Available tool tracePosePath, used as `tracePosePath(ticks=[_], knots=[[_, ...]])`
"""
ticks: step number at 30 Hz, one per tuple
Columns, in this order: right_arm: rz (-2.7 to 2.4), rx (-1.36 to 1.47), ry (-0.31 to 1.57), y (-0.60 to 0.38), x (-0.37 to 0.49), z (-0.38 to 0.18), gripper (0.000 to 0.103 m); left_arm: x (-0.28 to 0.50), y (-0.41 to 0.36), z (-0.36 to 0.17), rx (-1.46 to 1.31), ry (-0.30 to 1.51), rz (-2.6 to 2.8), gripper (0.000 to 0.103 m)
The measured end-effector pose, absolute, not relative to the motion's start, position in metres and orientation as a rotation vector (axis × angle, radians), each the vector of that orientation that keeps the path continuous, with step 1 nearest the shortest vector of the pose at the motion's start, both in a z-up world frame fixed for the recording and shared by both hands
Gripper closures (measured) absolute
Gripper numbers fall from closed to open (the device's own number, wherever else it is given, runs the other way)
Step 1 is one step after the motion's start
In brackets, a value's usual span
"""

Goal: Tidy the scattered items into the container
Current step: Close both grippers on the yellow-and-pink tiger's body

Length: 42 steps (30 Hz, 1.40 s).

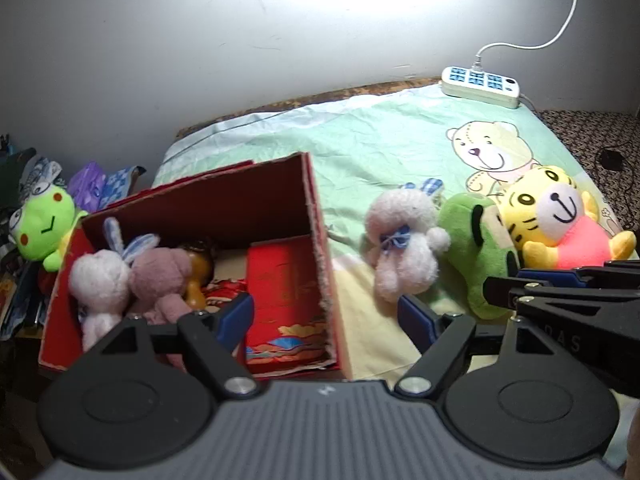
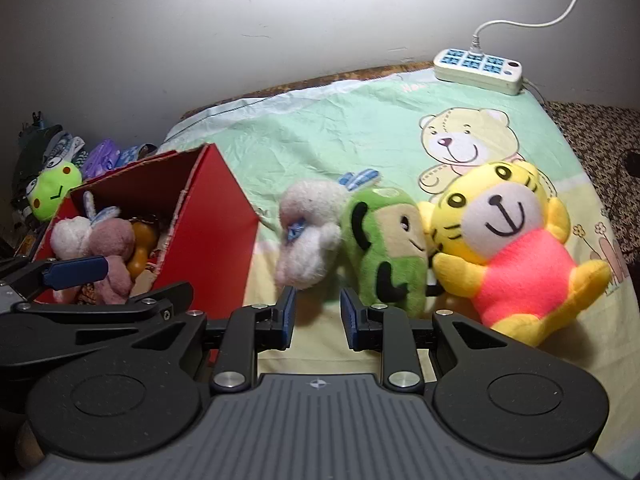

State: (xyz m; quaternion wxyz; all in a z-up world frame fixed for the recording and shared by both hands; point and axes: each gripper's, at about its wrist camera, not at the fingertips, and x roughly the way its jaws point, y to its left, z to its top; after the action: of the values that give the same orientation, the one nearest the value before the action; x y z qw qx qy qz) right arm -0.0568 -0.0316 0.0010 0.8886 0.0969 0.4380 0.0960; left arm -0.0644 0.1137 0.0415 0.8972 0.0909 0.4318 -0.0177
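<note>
Toys left on the sheet number three: a white bunny, a green toy and a yellow tiger, in a row to the right of the red box. I see my right claw narrow and empty, pointing at the gap between bunny and green toy, both just beyond its tips. My left claw stands wide and empty, straddling the box wall, with the bunny off its right finger. The bunny lies lengthwise away from me, head far, so I judge the right claw nearer.
</note>
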Motion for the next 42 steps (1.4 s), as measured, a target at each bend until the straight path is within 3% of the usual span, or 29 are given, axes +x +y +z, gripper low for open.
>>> tracePosePath(ticks=[4, 7, 10, 17, 30, 42], knots=[[0.159, 0.218, 0.936, -0.053, -0.058, -0.009, 0.077, -0.063, 0.091, 0.032, 0.201, 0.908, -0.091, 0.023], [0.135, 0.229, 0.943, -0.066, -0.059, -0.013, 0.077, -0.063, 0.076, 0.026, 0.237, 0.896, -0.076, 0.018], [0.12, 0.242, 0.944, -0.08, -0.059, -0.015, 0.077, -0.062, 0.067, 0.026, 0.205, 0.911, -0.123, 0.025], [0.09, 0.262, 0.937, -0.107, -0.055, -0.017, 0.077, -0.053, 0.041, 0.017, 0.196, 0.934, -0.163, 0.024], [-0.054, 0.331, 0.912, -0.184, -0.033, -0.026, 0.076, -0.027, -0.015, -0.026, 0.129, 1.077, -0.373, 0.015], [0.023, 0.433, 0.967, -0.212, 0.006, -0.052, 0.059, 0.002, -0.048, -0.049, 0.067, 1.169, -0.469, 0.007]])
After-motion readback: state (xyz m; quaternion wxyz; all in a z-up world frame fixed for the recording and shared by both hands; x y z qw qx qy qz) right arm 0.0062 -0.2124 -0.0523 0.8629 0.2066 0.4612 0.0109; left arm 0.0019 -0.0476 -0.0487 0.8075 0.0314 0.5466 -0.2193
